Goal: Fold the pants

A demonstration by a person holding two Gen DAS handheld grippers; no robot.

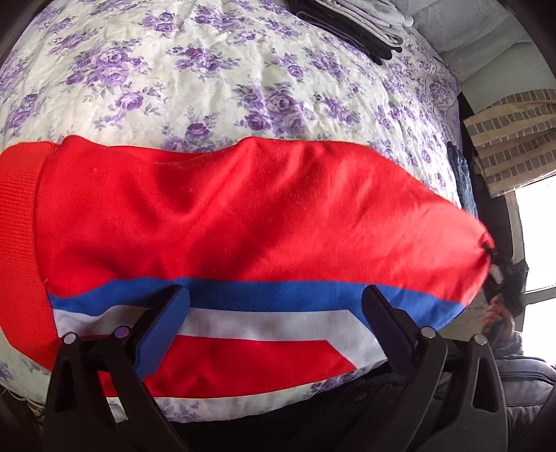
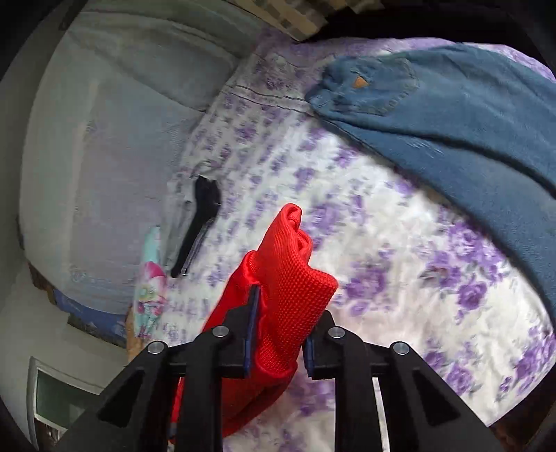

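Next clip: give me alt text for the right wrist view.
The right gripper is shut on a bunched red ribbed band of the red pants, lifted above a purple-flowered bedspread. Blue jeans lie at upper right.

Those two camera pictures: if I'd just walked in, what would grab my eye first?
The bright red pants, with blue and white stripes, spread across the purple-flowered bedspread in the left wrist view. The right gripper has its fingers shut on a bunched red ribbed end of them. After that, the blue jeans lying at the upper right of the bed, and folded dark and grey clothes stacked at its far edge.
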